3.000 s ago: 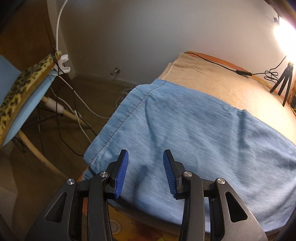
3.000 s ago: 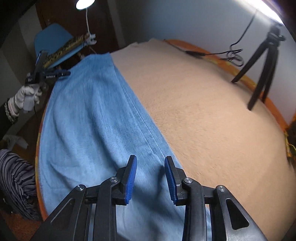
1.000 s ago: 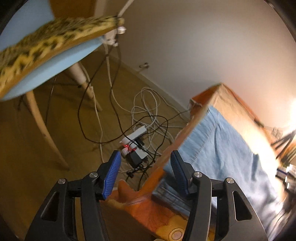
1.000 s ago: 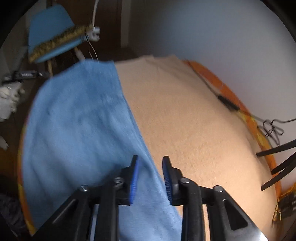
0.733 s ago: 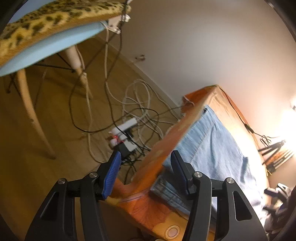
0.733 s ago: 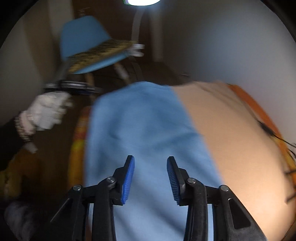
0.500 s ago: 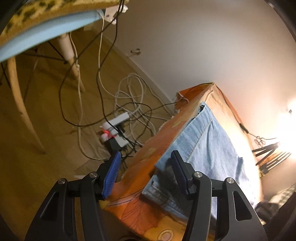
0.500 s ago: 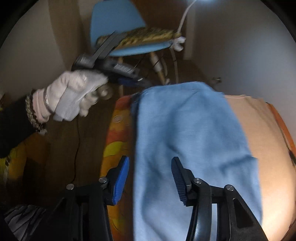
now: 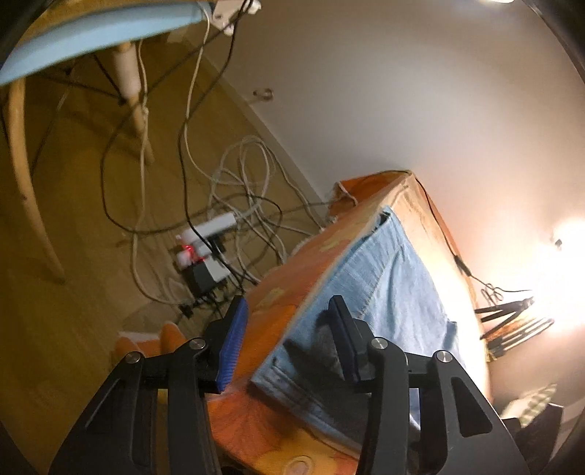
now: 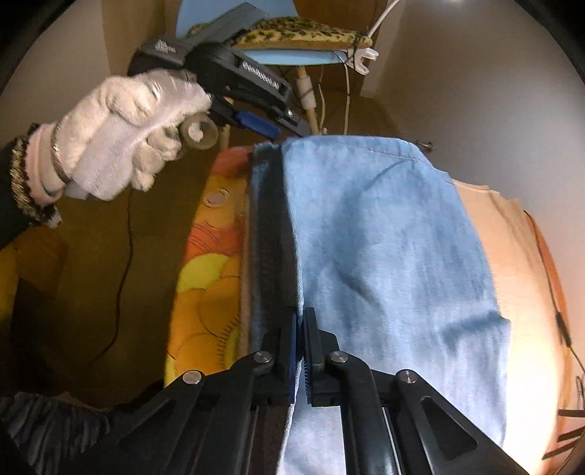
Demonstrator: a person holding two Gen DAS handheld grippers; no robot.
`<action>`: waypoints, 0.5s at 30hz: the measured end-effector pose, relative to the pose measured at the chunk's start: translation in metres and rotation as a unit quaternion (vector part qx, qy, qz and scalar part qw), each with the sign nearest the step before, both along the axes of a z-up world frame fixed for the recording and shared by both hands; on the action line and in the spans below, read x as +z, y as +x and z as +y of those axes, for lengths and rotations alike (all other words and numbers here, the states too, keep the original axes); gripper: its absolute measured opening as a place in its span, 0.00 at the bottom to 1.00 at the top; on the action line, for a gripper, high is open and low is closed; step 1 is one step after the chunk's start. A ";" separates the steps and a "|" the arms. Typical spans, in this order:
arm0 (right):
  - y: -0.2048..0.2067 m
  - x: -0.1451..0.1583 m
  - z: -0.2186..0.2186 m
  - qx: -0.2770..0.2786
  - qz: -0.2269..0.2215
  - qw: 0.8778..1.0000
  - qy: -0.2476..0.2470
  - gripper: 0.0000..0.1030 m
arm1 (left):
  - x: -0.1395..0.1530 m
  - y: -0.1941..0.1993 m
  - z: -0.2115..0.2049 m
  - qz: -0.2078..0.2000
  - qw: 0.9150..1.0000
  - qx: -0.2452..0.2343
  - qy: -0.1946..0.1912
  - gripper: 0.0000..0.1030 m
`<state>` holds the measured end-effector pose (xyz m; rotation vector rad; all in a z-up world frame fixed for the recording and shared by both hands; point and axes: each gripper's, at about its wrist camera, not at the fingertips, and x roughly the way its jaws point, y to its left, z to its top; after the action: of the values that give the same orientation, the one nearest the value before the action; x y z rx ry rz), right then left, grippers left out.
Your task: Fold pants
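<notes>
Light blue denim pants (image 9: 402, 285) lie flat along the edge of a bed. In the left wrist view my left gripper (image 9: 287, 341) straddles their near corner, which hangs over the orange bed side; its jaws are closing and the pads do not press the cloth. In the right wrist view the pants (image 10: 384, 255) stretch away from me, and my right gripper (image 10: 300, 350) is shut on their folded left edge. At the far corner a white-gloved hand (image 10: 128, 131) holds the left gripper (image 10: 283, 129).
The bed has an orange flowered sheet (image 10: 208, 277) and a beige blanket (image 10: 512, 234) with a black cable (image 10: 552, 277) on it. A blue chair (image 9: 91, 33) stands beyond the bed end. A power strip (image 9: 204, 234) with tangled cables lies on the wooden floor. A tripod (image 9: 512, 318) stands far right.
My right gripper swung across the pants to their edge by the bed side and closed on it. My left gripper sank toward the pants' corner and its jaws narrowed.
</notes>
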<state>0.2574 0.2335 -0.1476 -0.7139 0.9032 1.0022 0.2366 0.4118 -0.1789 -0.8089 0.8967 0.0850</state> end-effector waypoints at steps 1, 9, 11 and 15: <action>0.004 0.000 -0.001 -0.011 0.004 1.000 -0.001 0.00 | 0.000 0.001 -0.002 0.004 1.000 -0.002 0.000 0.44; 0.019 -0.002 -0.009 -0.046 0.030 0.998 0.016 0.00 | 0.028 -0.034 -0.025 -0.008 0.999 0.025 0.032 0.45; 0.020 -0.002 -0.009 -0.050 0.037 0.998 0.022 0.00 | 0.027 -0.036 -0.031 -0.007 1.000 0.018 0.005 0.45; 0.020 -0.002 -0.010 -0.056 0.045 0.997 0.033 0.00 | 0.016 -0.028 -0.033 -0.010 0.998 0.022 -0.066 0.45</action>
<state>0.2770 0.2240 -0.1493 -0.5593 0.9735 0.9661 0.2090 0.3791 -0.1631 -0.9512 0.8724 0.0571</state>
